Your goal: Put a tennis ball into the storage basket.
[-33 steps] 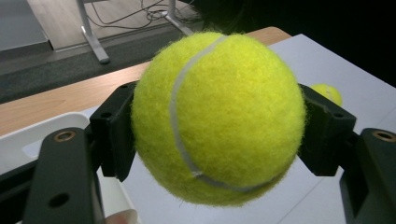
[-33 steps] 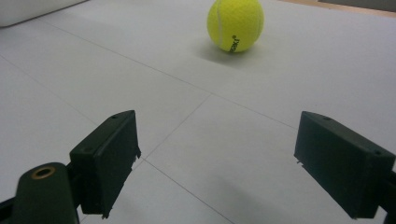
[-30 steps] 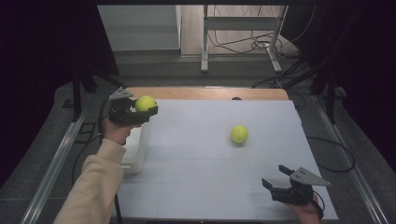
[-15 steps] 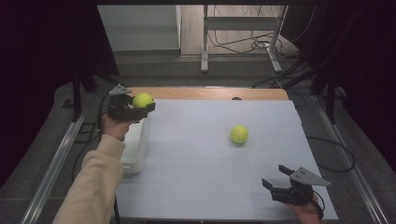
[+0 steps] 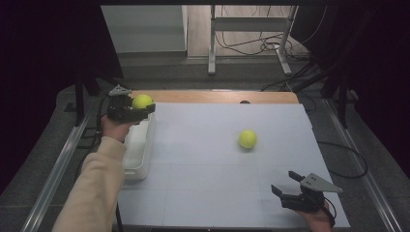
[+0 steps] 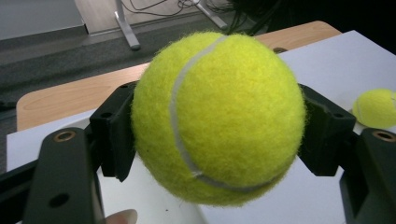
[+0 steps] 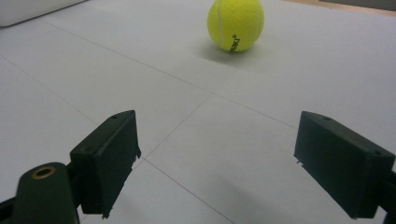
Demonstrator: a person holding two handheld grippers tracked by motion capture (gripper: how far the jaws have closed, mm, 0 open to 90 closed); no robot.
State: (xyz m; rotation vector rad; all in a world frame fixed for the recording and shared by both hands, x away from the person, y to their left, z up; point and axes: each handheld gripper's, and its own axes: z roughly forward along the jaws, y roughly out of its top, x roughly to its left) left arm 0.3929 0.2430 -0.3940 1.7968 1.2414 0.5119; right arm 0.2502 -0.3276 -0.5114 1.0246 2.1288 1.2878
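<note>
The left gripper (image 5: 140, 110) is clamped on a tennis ball (image 5: 142, 101), one jaw pad bearing on each side of the ball at its widest part, so the grip is centred and the ball cannot roll out. It is held in the air above the far end of the white bin (image 5: 138, 147), which sits at the left edge of the worktop (image 5: 208, 145); this position suggests the ball is to be released into the bin, though how high it hangs over the rim cannot be read with certainty. A ball has no long axis; its white seam (image 6: 180, 100) runs from top to bottom across the face toward the camera. The right gripper (image 5: 289, 189) rests near the worktop's near right corner, jaws spread wide and empty, pointed at the second tennis ball (image 5: 247, 138), which lies free on the worktop toward its right edge.
</note>
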